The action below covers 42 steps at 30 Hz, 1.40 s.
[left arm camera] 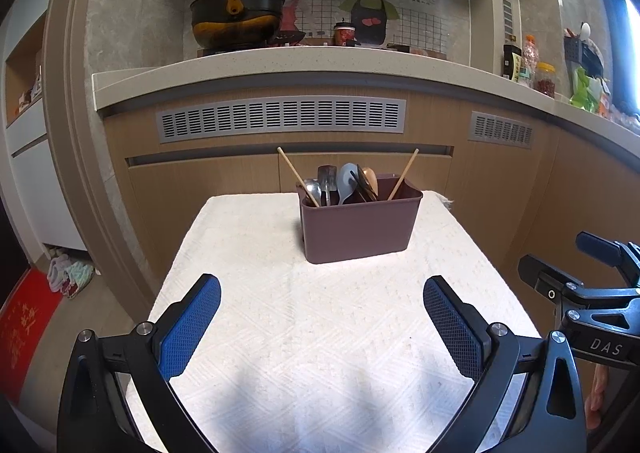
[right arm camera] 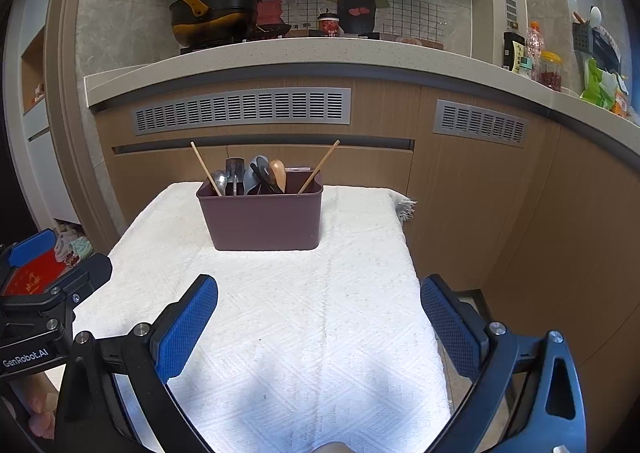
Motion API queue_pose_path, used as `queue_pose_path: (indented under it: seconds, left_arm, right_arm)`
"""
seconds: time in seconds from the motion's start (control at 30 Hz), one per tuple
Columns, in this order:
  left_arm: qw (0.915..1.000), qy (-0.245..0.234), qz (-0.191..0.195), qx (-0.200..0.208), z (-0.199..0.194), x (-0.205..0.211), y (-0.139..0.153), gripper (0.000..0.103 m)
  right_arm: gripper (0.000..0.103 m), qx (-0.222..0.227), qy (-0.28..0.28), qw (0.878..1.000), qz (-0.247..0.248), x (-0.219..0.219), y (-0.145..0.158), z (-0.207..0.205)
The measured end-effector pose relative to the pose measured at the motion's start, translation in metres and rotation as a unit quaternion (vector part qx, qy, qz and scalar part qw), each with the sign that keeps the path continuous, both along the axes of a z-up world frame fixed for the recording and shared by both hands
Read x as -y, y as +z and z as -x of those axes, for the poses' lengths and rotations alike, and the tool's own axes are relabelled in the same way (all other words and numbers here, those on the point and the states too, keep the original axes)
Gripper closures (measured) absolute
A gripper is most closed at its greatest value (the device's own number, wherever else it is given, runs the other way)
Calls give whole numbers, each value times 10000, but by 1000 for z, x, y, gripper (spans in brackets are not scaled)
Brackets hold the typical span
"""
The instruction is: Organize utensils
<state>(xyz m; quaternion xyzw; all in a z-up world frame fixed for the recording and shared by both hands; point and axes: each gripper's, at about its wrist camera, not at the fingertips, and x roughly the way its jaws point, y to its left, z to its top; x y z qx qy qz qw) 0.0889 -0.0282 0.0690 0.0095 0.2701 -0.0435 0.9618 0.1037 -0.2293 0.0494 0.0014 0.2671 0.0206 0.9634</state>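
Observation:
A maroon plastic bin [left arm camera: 360, 229] stands on the white cloth-covered table [left arm camera: 248, 293], toward its far end. It holds two wooden chopsticks [left arm camera: 298, 177], a metal spoon [left arm camera: 313, 189], a grey spoon [left arm camera: 346, 183], a wooden spoon [left arm camera: 370, 181] and dark utensils. The bin also shows in the right wrist view [right arm camera: 262, 215]. My left gripper [left arm camera: 322, 313] is open and empty, well short of the bin. My right gripper [right arm camera: 319, 313] is open and empty, also short of the bin; it shows at the right edge of the left wrist view [left arm camera: 580, 265].
Wooden kitchen cabinets with grey vents [left arm camera: 280, 119] stand behind the table, under a counter [left arm camera: 280, 61] with a black wok [left arm camera: 236, 19], jars and bottles [left arm camera: 532, 61]. A red mat [left arm camera: 24, 329] and slippers lie on the floor at left.

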Motion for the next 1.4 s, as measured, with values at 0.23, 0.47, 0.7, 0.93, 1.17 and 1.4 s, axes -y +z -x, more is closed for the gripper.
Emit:
queue_pose_path:
  seconds: [0.23,0.47,0.7,0.93,1.17,1.4]
  left_arm:
    - [10000,-2,-11,-40,-2,0,-4,2]
    - [10000,-5,-3,-60,-2,-2,-5,2]
    - [10000,-4,-25,-66,-3,-2,-5,2]
    - [10000,-3,-28,-71,-3,-2,-5,2]
    - [10000,-6,-28,-73,-3,-2,-5,2]
    - [9999,-31,-111,-22,-2,-1,-7,2]
  right_arm:
    - [2,12,9,10000,7,-1,1,0]
    - [2,13,11,10000,11,-1,1,1]
    - [2,4,59,10000,3,-1,1,0]
    - [2,7,59,10000,6,1,1,0]
    - [2,28,27,10000,32,2,2,1]
    - [2,22,37,10000,28,3,2,1]
